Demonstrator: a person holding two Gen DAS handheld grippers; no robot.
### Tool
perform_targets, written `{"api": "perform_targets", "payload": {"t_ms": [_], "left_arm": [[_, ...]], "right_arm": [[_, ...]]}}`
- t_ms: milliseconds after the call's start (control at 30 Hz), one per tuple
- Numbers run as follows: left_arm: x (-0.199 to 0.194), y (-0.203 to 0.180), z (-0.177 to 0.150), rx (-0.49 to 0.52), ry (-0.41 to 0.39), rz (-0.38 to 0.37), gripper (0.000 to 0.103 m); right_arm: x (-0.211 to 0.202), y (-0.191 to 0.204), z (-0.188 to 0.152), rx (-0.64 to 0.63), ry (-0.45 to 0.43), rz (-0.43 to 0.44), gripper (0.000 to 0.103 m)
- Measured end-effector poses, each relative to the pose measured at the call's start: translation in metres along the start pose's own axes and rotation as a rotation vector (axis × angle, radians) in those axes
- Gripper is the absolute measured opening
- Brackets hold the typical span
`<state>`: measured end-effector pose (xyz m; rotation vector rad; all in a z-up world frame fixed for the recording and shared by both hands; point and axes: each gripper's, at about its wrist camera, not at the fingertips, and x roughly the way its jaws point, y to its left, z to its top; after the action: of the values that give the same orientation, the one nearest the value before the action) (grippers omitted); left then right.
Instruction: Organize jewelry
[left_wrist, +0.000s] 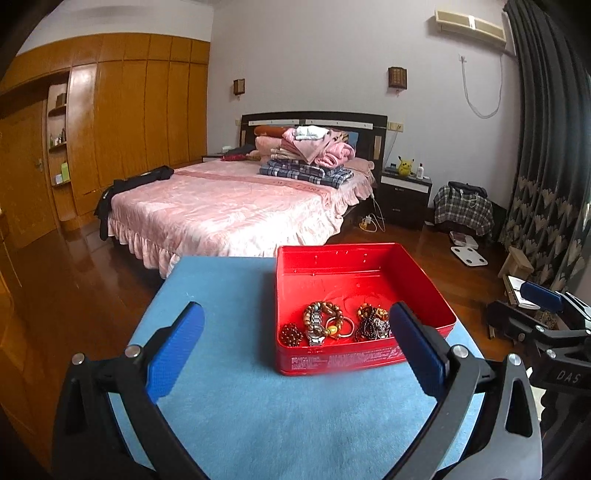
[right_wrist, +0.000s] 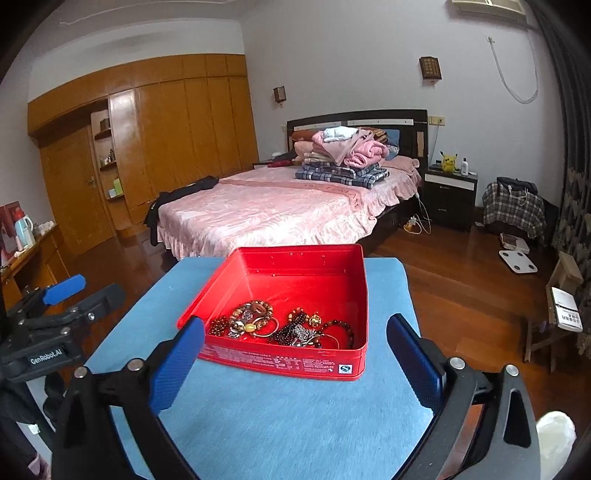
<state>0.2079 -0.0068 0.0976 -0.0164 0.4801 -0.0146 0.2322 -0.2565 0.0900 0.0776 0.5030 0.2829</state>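
Observation:
A red tin box (left_wrist: 332, 254) (right_wrist: 280, 363) sits on a blue-covered table (left_wrist: 258, 413) (right_wrist: 288, 417). Inside lie several pieces of jewelry: beaded bracelets (left_wrist: 323, 312) (right_wrist: 255, 310), a watch (left_wrist: 314, 328), a dark red bead cluster (left_wrist: 290, 334) and a dark bead tangle (left_wrist: 373, 325) (right_wrist: 299, 332). My left gripper (left_wrist: 295, 350) is open and empty, just short of the box's near wall. My right gripper (right_wrist: 295, 354) is open and empty, straddling the box's near edge. Each gripper shows at the edge of the other's view.
A pink bed (left_wrist: 229, 206) with stacked clothes stands beyond the table. Wooden wardrobes (left_wrist: 122, 118) fill the left wall. A nightstand (left_wrist: 404, 192), bag and scale (left_wrist: 469, 254) sit on the wooden floor at right. A desk with a kettle (right_wrist: 24, 229) is at far left.

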Motion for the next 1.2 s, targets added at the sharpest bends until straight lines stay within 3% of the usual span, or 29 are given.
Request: {"api": "perform_targets", "payload": {"t_ms": [733, 1200], "left_arm": [[-0.037, -0.007, 0.001, 0.018, -0.045, -0.003, 0.097], [-0.037, -0.006, 0.002, 0.017, -0.045, -0.001, 0.097]], "right_arm": [[-0.034, 0.008, 0.007, -0.020, -0.045, 0.008, 0.097], [-0.035, 0.009, 0.008, -0.023, -0.048, 0.008, 0.097]]}}
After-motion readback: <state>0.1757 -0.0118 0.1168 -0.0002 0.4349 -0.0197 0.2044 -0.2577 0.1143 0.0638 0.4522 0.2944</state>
